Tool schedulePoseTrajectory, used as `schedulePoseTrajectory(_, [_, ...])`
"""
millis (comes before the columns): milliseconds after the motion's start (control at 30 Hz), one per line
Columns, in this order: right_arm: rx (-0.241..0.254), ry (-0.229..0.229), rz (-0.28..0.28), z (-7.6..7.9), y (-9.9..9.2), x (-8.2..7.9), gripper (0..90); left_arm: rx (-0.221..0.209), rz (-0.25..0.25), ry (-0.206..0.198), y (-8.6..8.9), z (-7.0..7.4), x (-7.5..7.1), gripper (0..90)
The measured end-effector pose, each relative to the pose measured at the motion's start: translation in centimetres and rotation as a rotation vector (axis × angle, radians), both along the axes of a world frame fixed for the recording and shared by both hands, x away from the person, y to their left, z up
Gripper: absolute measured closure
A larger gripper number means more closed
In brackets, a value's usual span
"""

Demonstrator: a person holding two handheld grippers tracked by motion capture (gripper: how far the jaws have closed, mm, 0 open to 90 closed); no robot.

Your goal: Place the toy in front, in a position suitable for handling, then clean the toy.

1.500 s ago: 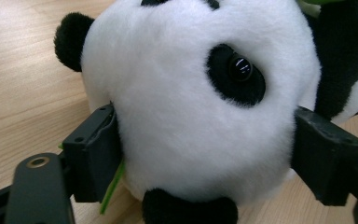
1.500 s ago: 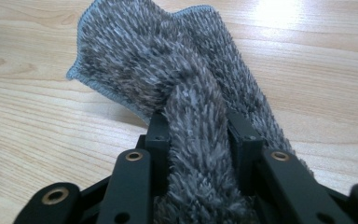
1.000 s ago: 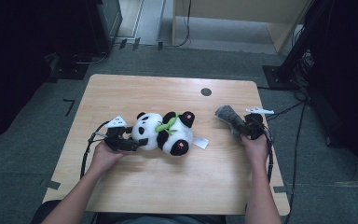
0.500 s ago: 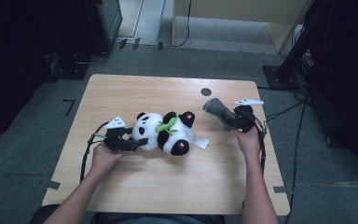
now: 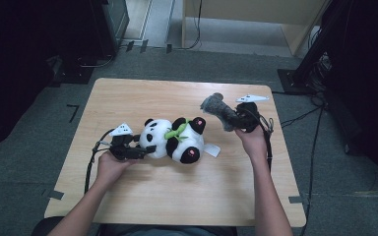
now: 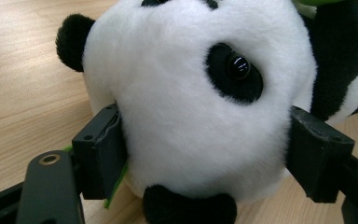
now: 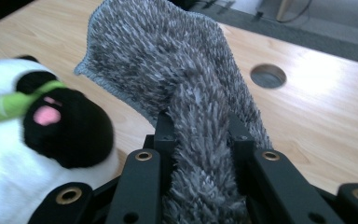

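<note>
Nearby, round table hole [image 5: 218, 94] sits beyond grey cloth [image 5: 219, 110], unobstructed.

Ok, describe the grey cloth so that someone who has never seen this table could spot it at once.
Start at the wooden table and find the panda plush lying near its middle. Beyond the panda, toward the table's right edge, the right tongs are shut on the grey cloth, held above the tabletop. It is the one shaggy, plain grey thing; the panda is black and white.
</note>
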State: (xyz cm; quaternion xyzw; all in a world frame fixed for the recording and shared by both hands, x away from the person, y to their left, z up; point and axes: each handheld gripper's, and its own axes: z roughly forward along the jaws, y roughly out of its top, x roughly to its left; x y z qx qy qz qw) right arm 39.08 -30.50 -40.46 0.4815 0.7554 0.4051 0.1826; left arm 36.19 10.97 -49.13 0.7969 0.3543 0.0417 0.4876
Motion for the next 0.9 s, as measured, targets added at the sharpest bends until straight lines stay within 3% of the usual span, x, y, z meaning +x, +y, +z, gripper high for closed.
schedulePoseTrajectory(300, [0.007,0.008,0.053,1.8,2.4,0.8,73.3,0.019,0.002,0.02,-0.3,0.4,0.0,23.2])
schedulePoseTrajectory(600, [0.007,0.004,0.136,3.8,6.8,1.5,73.3,0.025,0.001,0.032,-0.7,0.6,-0.1,23.8])
schedulePoseTrajectory(900, [-0.003,0.018,0.199,3.5,9.8,1.2,73.1,0.029,-0.004,0.029,-0.8,0.6,0.1,23.7])
